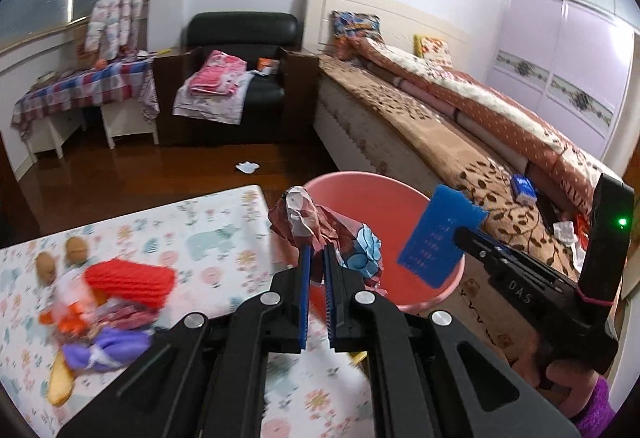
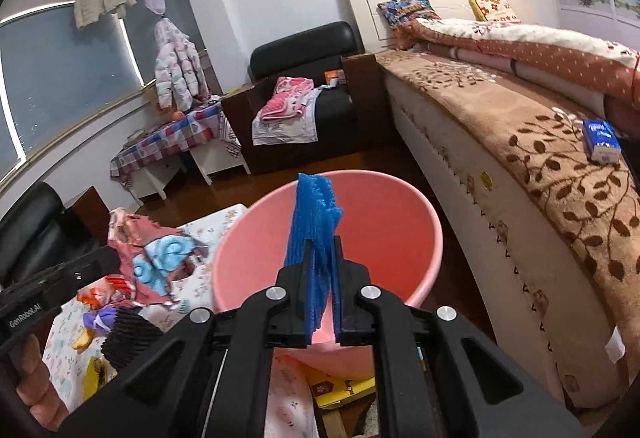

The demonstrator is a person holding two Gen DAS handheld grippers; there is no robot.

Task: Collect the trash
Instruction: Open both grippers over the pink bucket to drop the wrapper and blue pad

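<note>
Pink plastic bucket (image 2: 400,238), round and smooth-walled, stands on dark wood floor between the patterned table (image 1: 192,238) at left and the bed (image 2: 520,174) at right. Left gripper (image 1: 316,258) is clamped on a crumpled red-and-blue wrapper (image 1: 320,230) at the bucket's near-left rim. Right gripper (image 2: 322,250) pinches a blue foam mesh sleeve (image 2: 314,214) upright over the bucket mouth. On the table, near left: red knitted mesh (image 1: 132,280), a purple wrapper (image 1: 104,352), two walnuts (image 1: 60,258). A white scrap (image 1: 247,167) lies on the far floor.

A crumpled red-and-blue wrapper (image 1: 320,226) and a blue foam net (image 2: 314,222) are held over an empty pink bin (image 2: 384,206); more litter (image 1: 120,290) is piled on the desk (image 1: 208,234).
</note>
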